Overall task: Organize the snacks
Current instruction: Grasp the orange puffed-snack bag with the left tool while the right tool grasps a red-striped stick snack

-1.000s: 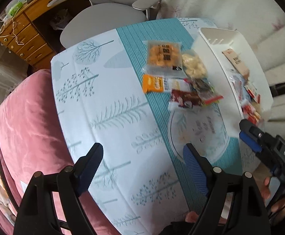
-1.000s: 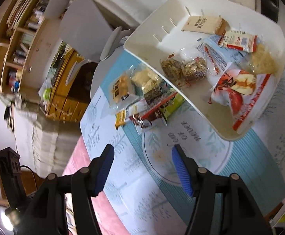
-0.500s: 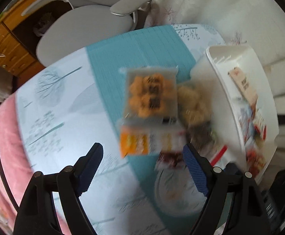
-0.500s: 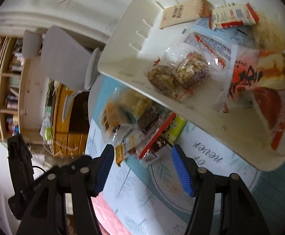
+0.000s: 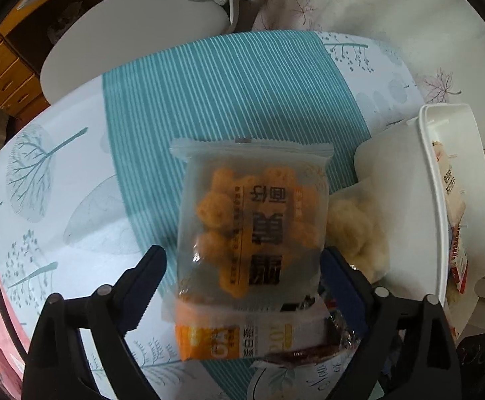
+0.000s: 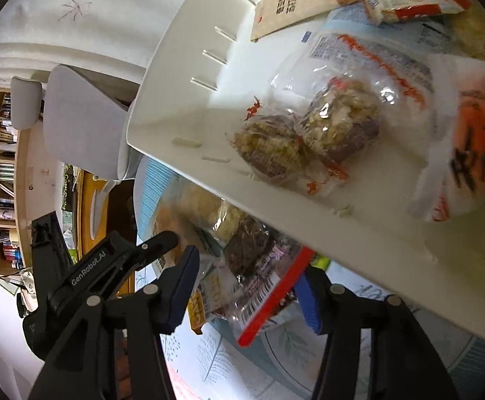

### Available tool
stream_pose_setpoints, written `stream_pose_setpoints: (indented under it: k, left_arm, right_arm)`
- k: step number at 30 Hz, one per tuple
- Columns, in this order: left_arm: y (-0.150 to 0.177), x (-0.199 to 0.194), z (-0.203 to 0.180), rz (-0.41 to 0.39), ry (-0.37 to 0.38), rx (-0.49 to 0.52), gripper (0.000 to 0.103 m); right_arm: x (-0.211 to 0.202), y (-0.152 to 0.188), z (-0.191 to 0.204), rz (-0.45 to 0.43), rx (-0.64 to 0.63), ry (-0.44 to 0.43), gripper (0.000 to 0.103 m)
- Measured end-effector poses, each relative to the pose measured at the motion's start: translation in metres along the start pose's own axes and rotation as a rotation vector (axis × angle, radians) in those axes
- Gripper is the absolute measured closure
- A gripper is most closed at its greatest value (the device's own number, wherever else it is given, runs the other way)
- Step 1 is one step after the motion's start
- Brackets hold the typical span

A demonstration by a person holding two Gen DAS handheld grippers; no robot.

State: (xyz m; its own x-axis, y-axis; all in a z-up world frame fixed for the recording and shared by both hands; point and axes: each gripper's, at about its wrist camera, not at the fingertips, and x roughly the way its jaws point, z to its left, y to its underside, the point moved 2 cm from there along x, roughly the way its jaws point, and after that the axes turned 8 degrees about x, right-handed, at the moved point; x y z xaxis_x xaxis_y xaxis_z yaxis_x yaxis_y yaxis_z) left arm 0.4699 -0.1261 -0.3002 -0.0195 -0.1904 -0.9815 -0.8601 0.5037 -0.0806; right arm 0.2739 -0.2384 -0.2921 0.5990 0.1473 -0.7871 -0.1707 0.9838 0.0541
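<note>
Snack packets partly filled the white plastic bin (image 6: 175, 76); others lay beside it. Opening left gripper (image 5: 242, 283) straddled the translucent orange-puff packet (image 5: 252, 226); closing right gripper (image 6: 249, 286) straddled the red-edged wrapper (image 6: 269, 286), neither gripped.

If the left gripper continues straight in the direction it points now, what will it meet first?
Most likely the clear packet of orange puffs. It lies on the tablecloth directly between the fingertips of the left gripper, whose jaws are opening and not yet touching it. How much gap remains is unclear.
</note>
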Motion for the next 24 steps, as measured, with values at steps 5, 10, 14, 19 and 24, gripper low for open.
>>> stream_pose_setpoints:
  k: [5, 10, 14, 19, 24]
  left_arm:
    - [-0.003, 0.013, -0.002, 0.018, -0.014, 0.009, 0.006]
    - [-0.005, 0.020, -0.005, -0.001, -0.025, 0.025, 0.006]
    - [-0.005, 0.020, -0.009, -0.016, -0.025, 0.027, 0.012]
    - [0.003, 0.015, -0.008, -0.029, -0.018, 0.000, 0.023]
    - [0.010, 0.006, -0.001, -0.013, -0.028, -0.020, 0.024]
  right_arm:
    - [0.007, -0.001, 0.007, -0.025, -0.035, 0.005, 0.052]
    - [0.022, -0.005, 0.006, 0.007, -0.053, 0.054, 0.074]
    - [0.024, -0.007, 0.006, 0.004, -0.064, 0.072, 0.076]
    - [0.020, -0.009, 0.011, -0.008, -0.113, 0.074, 0.086]
    - [0.012, -0.008, 0.017, 0.007, -0.164, 0.061, 0.093]
